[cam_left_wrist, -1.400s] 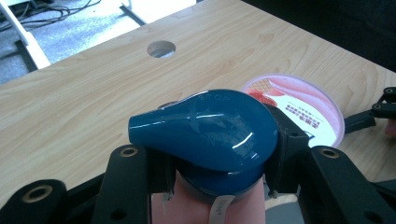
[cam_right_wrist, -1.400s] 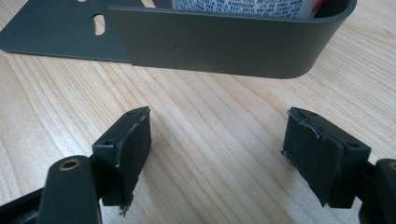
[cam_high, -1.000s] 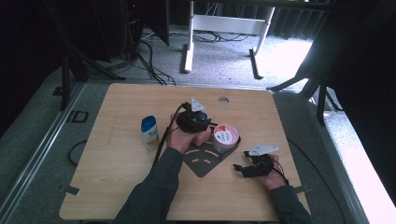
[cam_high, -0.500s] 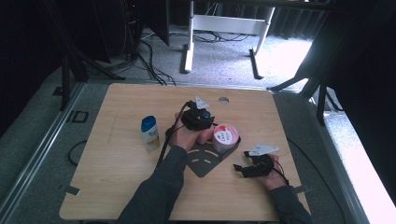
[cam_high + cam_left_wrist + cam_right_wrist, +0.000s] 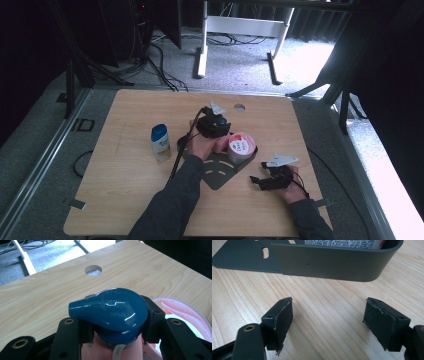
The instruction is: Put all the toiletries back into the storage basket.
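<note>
The left gripper (image 5: 216, 131), in the middle of the high view, has its jaws shut on a pink bottle (image 5: 110, 351) just under its big blue cap (image 5: 110, 311). The bottle is up off the table (image 5: 125, 185), next to the pink tub (image 5: 241, 146) in the dark tray (image 5: 220, 176). The cap is shiny and looks slippery, so holding below it seems smart. The bottle looks light and stiff. The right gripper (image 5: 328, 323), lower right in the high view, is wide open with nothing in it, near the tray.
</note>
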The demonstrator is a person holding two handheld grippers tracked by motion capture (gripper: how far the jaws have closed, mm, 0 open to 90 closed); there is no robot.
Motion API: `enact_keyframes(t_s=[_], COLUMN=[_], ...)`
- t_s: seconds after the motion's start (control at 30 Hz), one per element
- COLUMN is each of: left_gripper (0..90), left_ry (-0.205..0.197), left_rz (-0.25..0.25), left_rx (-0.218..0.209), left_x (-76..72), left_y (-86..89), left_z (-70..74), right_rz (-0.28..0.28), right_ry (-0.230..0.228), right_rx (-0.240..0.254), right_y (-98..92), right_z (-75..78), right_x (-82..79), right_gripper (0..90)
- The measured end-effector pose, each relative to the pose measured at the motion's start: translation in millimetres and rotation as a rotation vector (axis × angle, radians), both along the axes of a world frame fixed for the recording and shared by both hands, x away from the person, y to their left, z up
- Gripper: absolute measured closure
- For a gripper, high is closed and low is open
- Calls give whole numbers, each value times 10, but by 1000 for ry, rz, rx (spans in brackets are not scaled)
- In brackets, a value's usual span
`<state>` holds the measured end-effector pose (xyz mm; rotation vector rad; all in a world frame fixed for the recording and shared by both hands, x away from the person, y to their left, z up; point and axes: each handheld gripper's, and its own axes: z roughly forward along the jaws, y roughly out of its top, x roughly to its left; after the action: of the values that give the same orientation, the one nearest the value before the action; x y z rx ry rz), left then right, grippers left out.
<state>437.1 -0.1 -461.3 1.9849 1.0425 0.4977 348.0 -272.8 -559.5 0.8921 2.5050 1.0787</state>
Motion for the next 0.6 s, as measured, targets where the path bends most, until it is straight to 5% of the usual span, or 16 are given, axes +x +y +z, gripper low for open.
enact_keyframes(t_s=[0.6], left_gripper=[530], left_ry=[-9], left_rz=[25], left_rx=[-14], left_x=[-8], left_y=[-21], left_z=[-12], right_rz=[0], right_ry=[0], right_rx=[0], right_y=[0], right_z=[0], right_x=[-1], right_gripper=[232])
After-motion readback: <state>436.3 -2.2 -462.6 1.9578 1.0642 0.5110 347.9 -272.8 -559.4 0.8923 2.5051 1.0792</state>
